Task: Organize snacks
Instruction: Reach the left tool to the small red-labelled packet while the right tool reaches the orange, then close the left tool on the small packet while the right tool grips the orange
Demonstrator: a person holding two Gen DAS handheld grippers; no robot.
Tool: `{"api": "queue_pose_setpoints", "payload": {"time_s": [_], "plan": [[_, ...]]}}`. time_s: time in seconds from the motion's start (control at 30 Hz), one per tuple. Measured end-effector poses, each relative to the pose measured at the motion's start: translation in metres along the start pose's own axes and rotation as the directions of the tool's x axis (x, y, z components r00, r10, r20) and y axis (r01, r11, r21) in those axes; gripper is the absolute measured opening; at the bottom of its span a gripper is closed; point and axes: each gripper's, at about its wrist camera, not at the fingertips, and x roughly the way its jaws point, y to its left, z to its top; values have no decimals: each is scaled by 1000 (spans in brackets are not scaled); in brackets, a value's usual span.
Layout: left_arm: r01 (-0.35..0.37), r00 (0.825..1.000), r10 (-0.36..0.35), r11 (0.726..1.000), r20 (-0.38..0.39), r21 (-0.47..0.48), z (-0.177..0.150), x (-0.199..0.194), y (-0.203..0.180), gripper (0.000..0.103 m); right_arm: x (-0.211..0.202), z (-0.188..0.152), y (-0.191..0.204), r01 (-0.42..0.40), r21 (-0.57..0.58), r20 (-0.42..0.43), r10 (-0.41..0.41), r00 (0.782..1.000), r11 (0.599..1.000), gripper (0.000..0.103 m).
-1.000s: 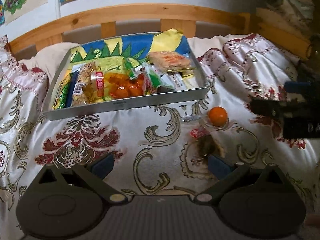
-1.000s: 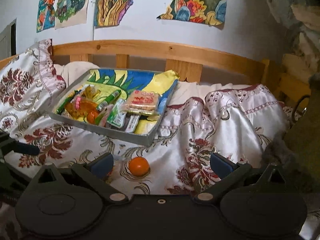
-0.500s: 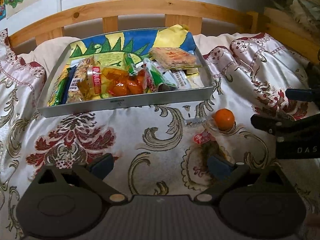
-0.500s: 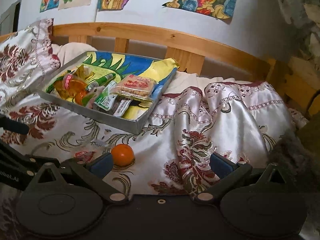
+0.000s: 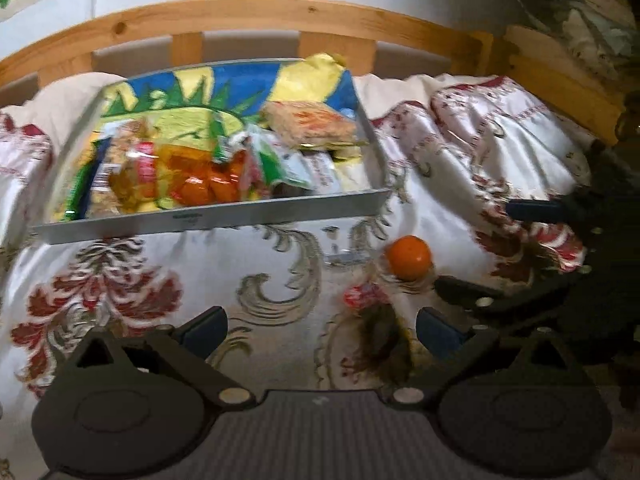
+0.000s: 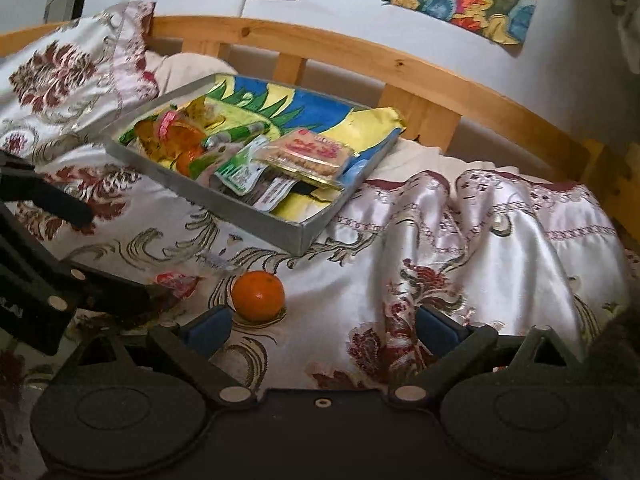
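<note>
Right tongs (image 6: pixel 322 330) moved closer to orange (image 6: pixel 258 296); both tongs, left (image 5: pixel 320 330), spread wide, empty.

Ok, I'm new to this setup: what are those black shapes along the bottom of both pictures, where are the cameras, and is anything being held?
There is no robot arm here. A person holds a two-finger claw in each hand, and each claw carries a fisheye camera looking out along its fingers. The black shapes are the claws' own bodies. One picture comes from the left claw, the other from the right claw. Both are open and hold nothing. On the patterned bedspread sits a grey tray full of snack packets. An orange lies loose in front of it, beside a small red-labelled packet. In each view, the dark claw at the edge is the other hand's.
</note>
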Motion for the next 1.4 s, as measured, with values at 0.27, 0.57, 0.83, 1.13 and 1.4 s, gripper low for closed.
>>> {"api": "queue_pose_setpoints", "payload": {"time_s": [0.27,0.57,0.83,1.13,1.4], "plan": [[35,999,-35,999,-21,8,-2,10,-1,90,13,-1,0,-26,-94,1,26,1000,995,97],[81,996,-78,989,-32,120,1,12,-14,59,20,0,0,-35,-108,-4,35,999,994,95],[171,979,-161,982,-126,75,8,24,-10,52,23,0,0,-30,-109,-8,30,1000,994,95],[229,963,-216,971,-161,67,11,25,-6,25,23,0,2,-32,-137,-3,32,999,990,94],[219,963,-209,975,-172,43,11,22,3,24,22,4,7,-59,-181,3,60,998,982,85]]}}
